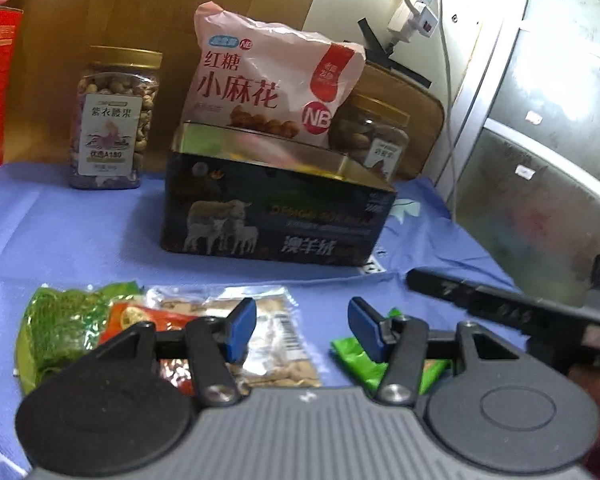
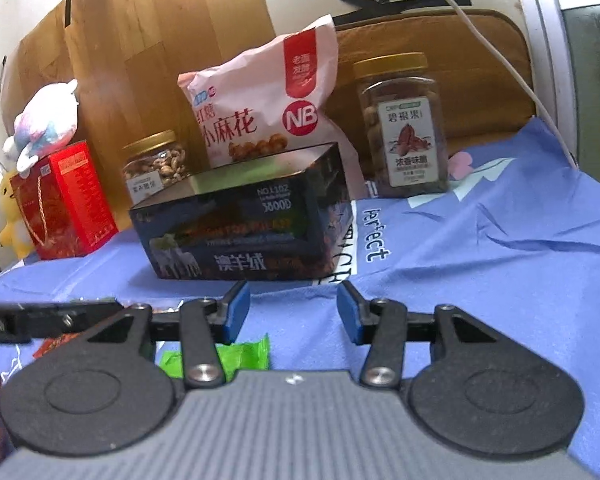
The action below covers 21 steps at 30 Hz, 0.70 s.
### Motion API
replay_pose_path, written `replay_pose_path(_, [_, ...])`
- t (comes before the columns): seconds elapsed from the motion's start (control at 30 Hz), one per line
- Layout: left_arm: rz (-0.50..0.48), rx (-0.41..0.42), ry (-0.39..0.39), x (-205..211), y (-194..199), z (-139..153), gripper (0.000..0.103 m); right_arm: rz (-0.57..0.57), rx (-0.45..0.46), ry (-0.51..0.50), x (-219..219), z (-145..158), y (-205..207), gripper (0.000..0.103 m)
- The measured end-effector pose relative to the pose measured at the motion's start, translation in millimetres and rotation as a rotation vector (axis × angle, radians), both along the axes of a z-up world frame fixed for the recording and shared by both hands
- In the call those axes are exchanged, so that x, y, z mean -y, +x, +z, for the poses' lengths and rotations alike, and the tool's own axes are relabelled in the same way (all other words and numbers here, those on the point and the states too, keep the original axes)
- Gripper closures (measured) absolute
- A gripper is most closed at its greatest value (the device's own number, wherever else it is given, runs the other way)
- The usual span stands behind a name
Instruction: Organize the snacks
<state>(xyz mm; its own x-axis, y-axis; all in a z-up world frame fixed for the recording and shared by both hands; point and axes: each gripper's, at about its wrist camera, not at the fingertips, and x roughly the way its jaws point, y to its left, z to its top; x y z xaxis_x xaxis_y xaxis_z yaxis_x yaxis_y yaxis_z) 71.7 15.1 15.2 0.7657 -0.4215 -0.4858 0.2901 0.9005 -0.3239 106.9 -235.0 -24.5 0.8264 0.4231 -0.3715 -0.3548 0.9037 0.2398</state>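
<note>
A dark open box with sheep pictures (image 1: 276, 216) stands mid-table; it also shows in the right wrist view (image 2: 244, 228). A pink snack bag (image 1: 268, 88) leans behind it. Small packets lie near the front: a green one (image 1: 64, 328), an orange one (image 1: 140, 320), a clear nut packet (image 1: 276, 340) and a bright green one (image 1: 356, 360), which also shows in the right wrist view (image 2: 240, 356). My left gripper (image 1: 302, 330) is open, low over the packets. My right gripper (image 2: 292, 312) is open and empty over the blue cloth.
A cashew jar (image 1: 112, 120) stands back left and a pecan jar (image 2: 404, 124) back right. A red gift box (image 2: 64, 204) with plush toys (image 2: 44, 120) stands at far left. A white cable (image 2: 500, 60) hangs at right. A blue cloth (image 2: 480, 240) covers the table.
</note>
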Motion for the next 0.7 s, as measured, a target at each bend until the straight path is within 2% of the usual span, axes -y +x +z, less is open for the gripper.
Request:
replay_pose_path(0.3, [-0.014, 0.028, 0.008, 1.7, -4.1, 1.1, 0.049, -0.010, -0.015, 0.011, 2.8, -1.5, 2.3, 0.052])
replay_pose_path(0.7, [-0.014, 0.021, 0.004, 1.4, -3.4, 0.9, 0.049, -0.010, -0.018, 0.012, 1.3, -1.0, 2.7, 0.052])
